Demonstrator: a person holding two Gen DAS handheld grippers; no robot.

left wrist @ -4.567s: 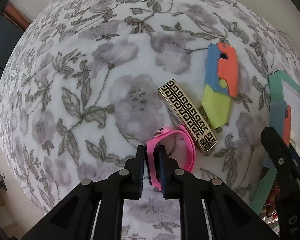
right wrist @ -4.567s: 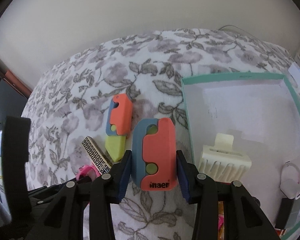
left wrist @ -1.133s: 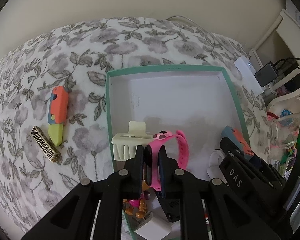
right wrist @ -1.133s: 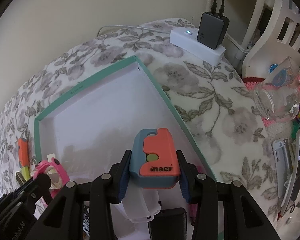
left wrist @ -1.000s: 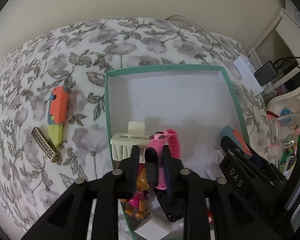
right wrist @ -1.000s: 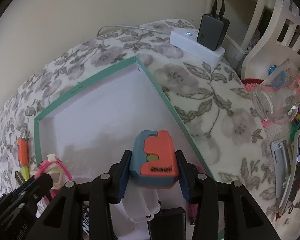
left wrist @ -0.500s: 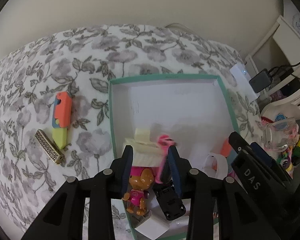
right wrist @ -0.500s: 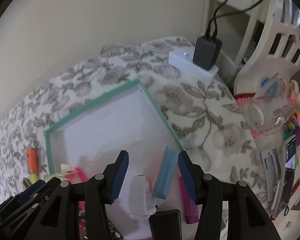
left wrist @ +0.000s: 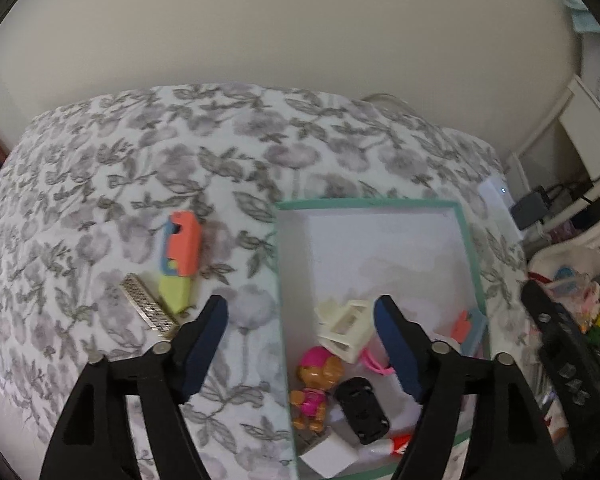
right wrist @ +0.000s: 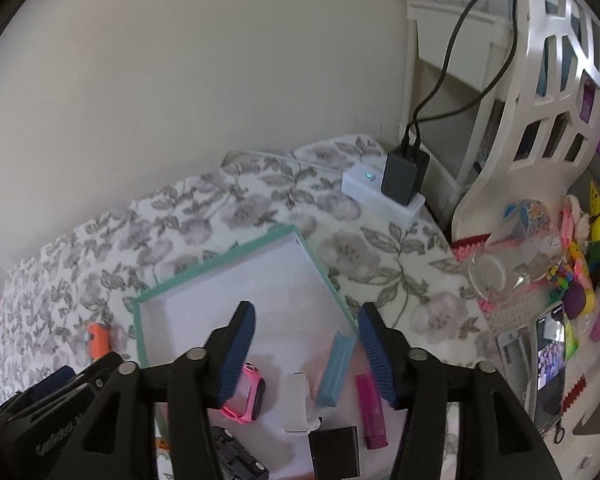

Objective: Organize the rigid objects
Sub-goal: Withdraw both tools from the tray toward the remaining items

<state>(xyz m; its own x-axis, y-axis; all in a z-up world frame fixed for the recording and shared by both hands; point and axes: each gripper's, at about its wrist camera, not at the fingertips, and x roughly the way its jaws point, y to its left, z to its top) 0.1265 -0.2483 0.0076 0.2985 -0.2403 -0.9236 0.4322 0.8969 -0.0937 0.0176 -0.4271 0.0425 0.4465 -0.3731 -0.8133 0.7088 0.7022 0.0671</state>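
Observation:
A teal-rimmed white box (left wrist: 470, 240) lies on the floral cloth; it also shows in the right wrist view (right wrist: 204, 276). My left gripper (left wrist: 300, 312) is open and empty above the box's left edge. The pink watch (right wrist: 246, 394) lies inside the box, partly hidden behind a cream clip (left wrist: 346, 328). My right gripper (right wrist: 306, 322) is open and empty above the box. The blue-and-orange toy (right wrist: 336, 364) rests on its side against the box's right wall. Outside the box, an orange, blue and yellow toy knife (left wrist: 180, 258) and a patterned gold bar (left wrist: 150, 312) lie on the cloth.
The box also holds a toy pup figure (left wrist: 316, 384), a black car (left wrist: 362, 408), a white block (left wrist: 328, 458) and a magenta stick (right wrist: 372, 412). A white power strip with a black charger (right wrist: 404, 176) sits at the cloth's far corner. A glass (right wrist: 496, 276), phones and small toys crowd the right.
Both grippers have opened and lifted back from the box. The pink watch and the blue-and-orange toy have dropped into the box.

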